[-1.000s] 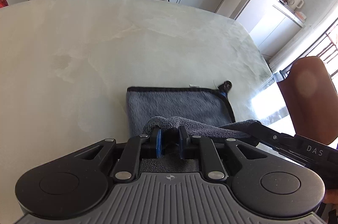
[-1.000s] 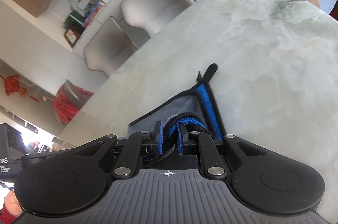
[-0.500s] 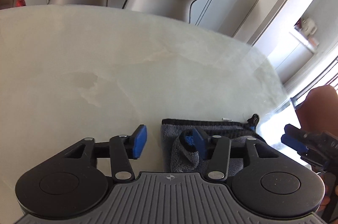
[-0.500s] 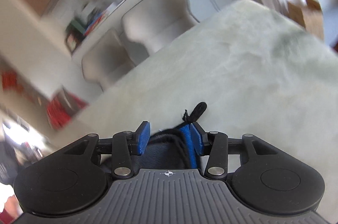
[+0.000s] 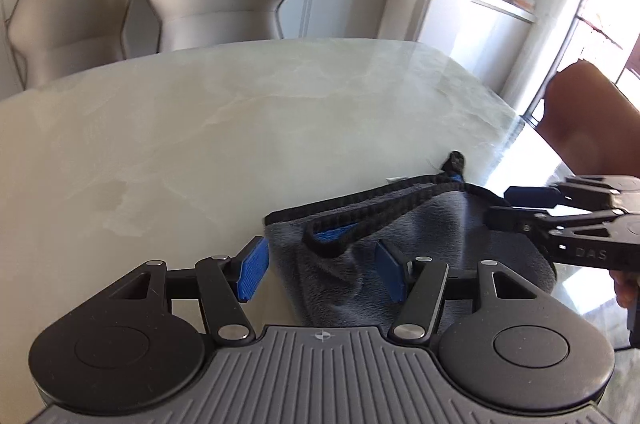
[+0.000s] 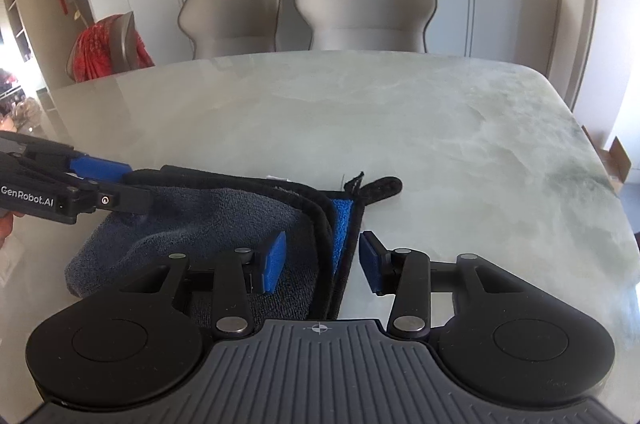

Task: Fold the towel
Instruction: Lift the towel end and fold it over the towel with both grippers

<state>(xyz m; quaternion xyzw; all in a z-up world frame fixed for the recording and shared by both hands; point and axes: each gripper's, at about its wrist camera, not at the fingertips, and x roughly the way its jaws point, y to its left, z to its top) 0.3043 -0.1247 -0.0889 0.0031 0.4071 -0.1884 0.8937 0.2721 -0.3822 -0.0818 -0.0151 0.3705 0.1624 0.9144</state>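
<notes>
Towel point(image 5: 424, 252) on the table point(image 5: 240, 128), near the front edge, doubled over: grey pile up, black-bound hems stacked along the far and right sides, a strip of blue underside point(image 6: 342, 224) peeping between the layers, hang loop point(image 6: 380, 186) trailing off the far right corner. Top layer not flush — hem curling back near the far left corner, a soft hump across the middle.

Left hand-held gripper point(image 5: 320, 272) released, pads spread wide, poised over the towel's left edge and gripping nothing. Right hand-held gripper point(image 6: 322, 262) likewise released, pads straddling the stacked hems on the right side, clear of the cloth as far as can be told.

Judged stage: one fold lying in place, both ends let go. Fits either a pause between folds or a finished fold awaiting a tidy; not settled by these views.

Whichever comes, care wanted with the thick plush: springs back readily, so the curled hem wants pressing or drawing level with the layer beneath. For any fresh pinch, both layers taken together at the hem, low to the table, lest the upper one slide off the lower. Loop best kept clear of the pads.
</notes>
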